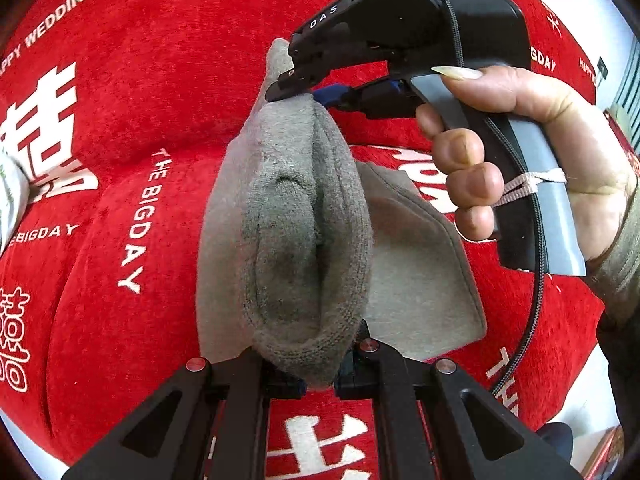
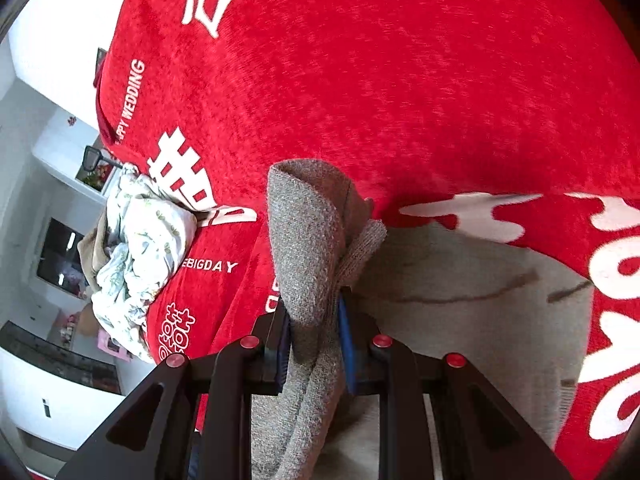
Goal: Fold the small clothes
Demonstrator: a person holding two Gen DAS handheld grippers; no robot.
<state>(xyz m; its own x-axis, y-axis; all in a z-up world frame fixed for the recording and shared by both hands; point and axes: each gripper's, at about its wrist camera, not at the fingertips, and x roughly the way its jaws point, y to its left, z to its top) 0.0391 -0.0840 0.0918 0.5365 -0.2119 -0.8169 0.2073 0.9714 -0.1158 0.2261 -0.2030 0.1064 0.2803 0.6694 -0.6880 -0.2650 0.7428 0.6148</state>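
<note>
Above the red cloth [image 1: 120, 120] with white wedding lettering, a grey garment [image 1: 304, 216] hangs stretched between two tongs. The left tongs [image 1: 318, 384] are clamped on its near end; the right tongs [image 1: 286, 84], held in a hand [image 1: 520, 152], pinch its far end. The garment is thick, fuzzy knit, doubled lengthwise into a soft trough, and a paler grey panel [image 1: 420, 264] sags toward the cloth. The plush fabric could slip from either pinch if pulled taut, or the fold could land crooked. A crumpled white printed garment [image 2: 140, 248] lies well apart from it.

Grey fleecy sock [image 1: 304, 216], bunched lengthwise, lifted above red printed cloth [image 1: 140, 100]
</note>
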